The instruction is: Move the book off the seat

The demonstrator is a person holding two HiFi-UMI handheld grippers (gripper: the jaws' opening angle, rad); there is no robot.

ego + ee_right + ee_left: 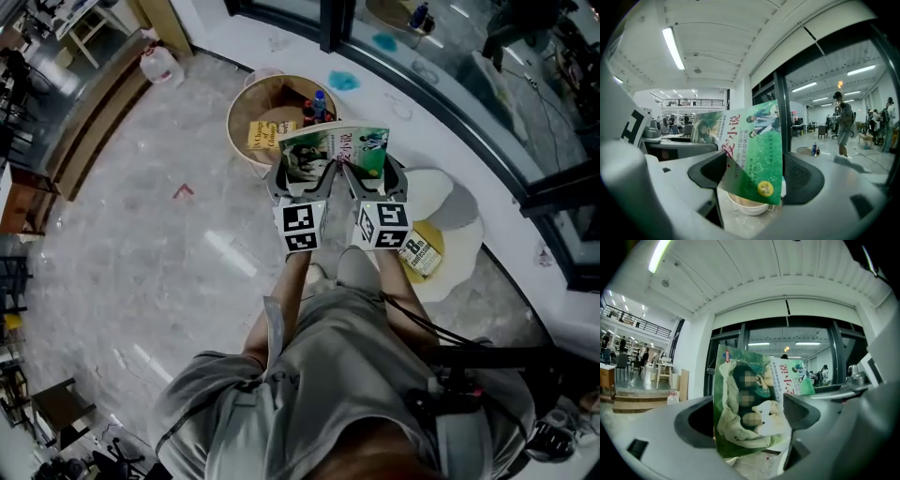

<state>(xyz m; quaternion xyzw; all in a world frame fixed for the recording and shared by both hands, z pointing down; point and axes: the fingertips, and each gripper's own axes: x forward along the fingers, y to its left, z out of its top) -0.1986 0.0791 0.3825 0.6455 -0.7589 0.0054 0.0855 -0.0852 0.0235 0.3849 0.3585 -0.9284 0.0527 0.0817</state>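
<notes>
Both pairs of jaws are clenched on the glossy green paperback book [333,150], your left gripper [301,180] on one cover and your right gripper [369,180] on the other. It hangs clear of the white round cushioned seat [459,202] at 4 o'clock. Keep both grips even and lower it level.

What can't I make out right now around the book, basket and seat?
Basket: in the head view the held book covers its near side; the right gripper view shows only a rim sliver.
Seat: head view, the right gripper and arm hide its left part.
Yellow book on the seat: title too small.
</notes>
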